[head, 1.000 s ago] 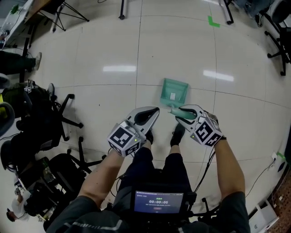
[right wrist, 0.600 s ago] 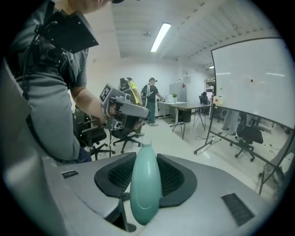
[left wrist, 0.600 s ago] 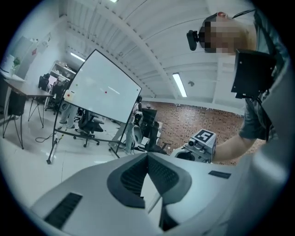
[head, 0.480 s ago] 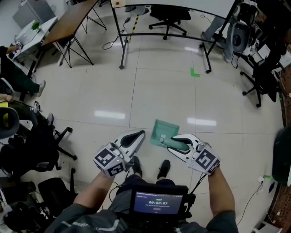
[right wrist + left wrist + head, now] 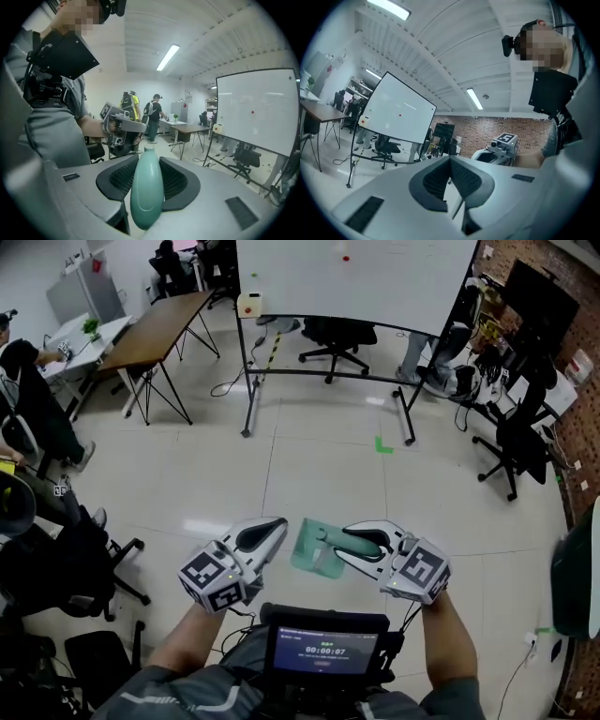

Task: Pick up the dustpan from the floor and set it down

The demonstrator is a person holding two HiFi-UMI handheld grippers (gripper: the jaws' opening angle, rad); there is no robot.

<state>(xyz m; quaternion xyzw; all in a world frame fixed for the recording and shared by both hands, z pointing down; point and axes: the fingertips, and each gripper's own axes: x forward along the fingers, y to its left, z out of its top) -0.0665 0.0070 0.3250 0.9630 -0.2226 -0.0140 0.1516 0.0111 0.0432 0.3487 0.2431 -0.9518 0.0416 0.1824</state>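
Note:
A teal dustpan [image 5: 312, 549] hangs above the pale tiled floor in the head view. My right gripper [image 5: 349, 538] is shut on its rounded teal handle [image 5: 146, 192], and the pan part points left and away from me. In the right gripper view the handle fills the space between the two dark pads, and the pan itself is hidden. My left gripper [image 5: 270, 529] is held beside the pan at about the same height, apart from it. Its pads meet with nothing between them [image 5: 450, 161].
A whiteboard on a wheeled stand [image 5: 347, 277] crosses the far floor, with an office chair [image 5: 336, 338] behind it and a brown table [image 5: 155, 329] to the left. Dark chairs [image 5: 56, 568] crowd the near left. A green tape mark [image 5: 382, 444] is on the floor.
Both grippers have risen well above the floor, and the dustpan has come up with the right one. The head view has tilted up and shows far more of the room.

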